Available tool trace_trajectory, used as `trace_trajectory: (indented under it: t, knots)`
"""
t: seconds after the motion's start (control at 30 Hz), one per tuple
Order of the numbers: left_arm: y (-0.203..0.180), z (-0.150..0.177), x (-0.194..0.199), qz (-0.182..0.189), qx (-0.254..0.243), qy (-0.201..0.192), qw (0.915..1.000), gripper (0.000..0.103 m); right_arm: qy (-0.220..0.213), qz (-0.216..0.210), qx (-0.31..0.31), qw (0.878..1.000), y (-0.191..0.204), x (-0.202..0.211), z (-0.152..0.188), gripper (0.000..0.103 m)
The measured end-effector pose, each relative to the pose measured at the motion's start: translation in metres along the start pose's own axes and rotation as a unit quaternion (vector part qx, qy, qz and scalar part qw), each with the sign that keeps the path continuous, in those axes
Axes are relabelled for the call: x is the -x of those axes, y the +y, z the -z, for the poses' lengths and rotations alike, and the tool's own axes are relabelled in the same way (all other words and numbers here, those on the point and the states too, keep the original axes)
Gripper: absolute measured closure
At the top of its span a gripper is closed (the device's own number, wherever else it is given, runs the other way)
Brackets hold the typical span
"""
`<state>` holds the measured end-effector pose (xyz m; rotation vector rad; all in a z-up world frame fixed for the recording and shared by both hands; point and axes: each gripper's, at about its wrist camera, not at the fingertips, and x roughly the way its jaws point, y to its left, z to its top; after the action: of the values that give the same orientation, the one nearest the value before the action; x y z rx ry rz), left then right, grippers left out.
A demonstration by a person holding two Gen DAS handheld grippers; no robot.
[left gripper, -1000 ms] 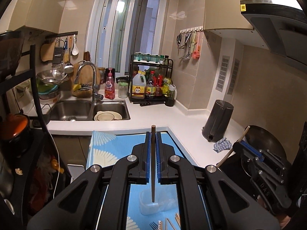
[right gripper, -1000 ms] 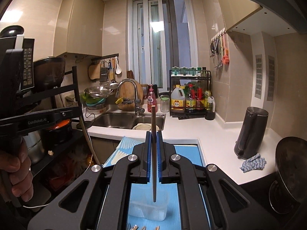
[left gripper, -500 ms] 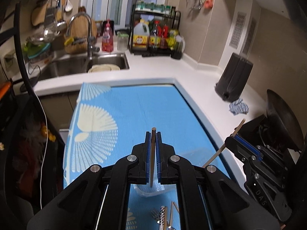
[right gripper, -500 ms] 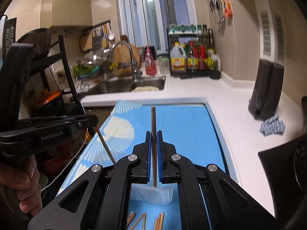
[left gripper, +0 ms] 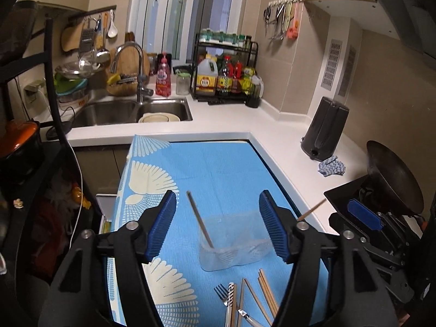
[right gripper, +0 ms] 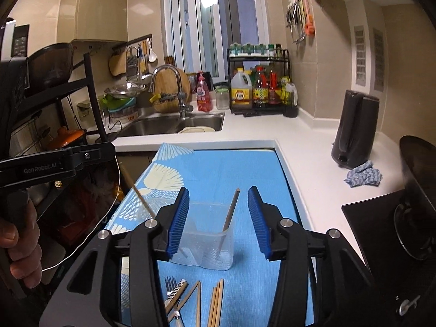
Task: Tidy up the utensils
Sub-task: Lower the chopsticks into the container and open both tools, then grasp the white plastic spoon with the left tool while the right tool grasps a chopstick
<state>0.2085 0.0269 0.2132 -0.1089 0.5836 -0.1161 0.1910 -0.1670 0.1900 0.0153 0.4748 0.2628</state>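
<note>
Left gripper gapes wide, empty. Between its ribbed blue pads, a slim dark chopstick leans in a clear plastic tub on the blue cloth. Right gripper likewise gapes, empty. Loose chopsticks are cut off below.

Beside the steel sink: pink dish-soap bottle, glass jar, black condiment rack. Farther right of it, black kettle touching a blue rag.
</note>
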Motion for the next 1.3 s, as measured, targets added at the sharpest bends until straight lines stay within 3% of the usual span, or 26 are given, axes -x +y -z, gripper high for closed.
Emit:
trace_trajectory:
  t: [0.07,0.27,0.6,0.7,0.83,0.97,1.17,1.3]
  knots:
    - [0.001,0.009,0.015,0.001,0.002,-0.014,0.9999,0.033,-0.018,0.002,0.004,1.000,0.003,0.020,0.008,0.053]
    - [0.006,0.060,0.050,-0.003,0.008,-0.049,0.9988,0.029,-0.052,0.010,0.000,0.999,0.008,0.065,0.044,0.041]
    - [0.005,0.154,0.053,-0.032,0.007,-0.049,0.9983,0.031,-0.040,0.017,-0.033,0.998,-0.003,0.082,0.127,0.042]
    - [0.003,0.180,0.051,-0.041,0.004,-0.058,0.9975,0.033,-0.038,0.024,-0.030,0.999,-0.007,0.083,0.149,0.048]
    - [0.002,0.211,0.041,-0.029,0.003,-0.039,0.9988,0.039,-0.020,0.020,-0.028,0.999,-0.011,0.080,0.172,0.054]
    - [0.001,0.240,0.026,-0.020,-0.002,0.003,0.9998,0.054,0.006,0.021,-0.017,1.000,-0.010,0.074,0.192,0.054]
    - [0.010,0.254,0.023,-0.025,0.012,0.012,0.9995,0.065,0.031,0.021,-0.022,0.999,-0.011,0.067,0.210,0.054]
    - [0.016,0.261,0.023,-0.027,0.026,0.018,0.9991,0.070,0.041,0.016,-0.024,0.999,-0.012,0.063,0.217,0.066]
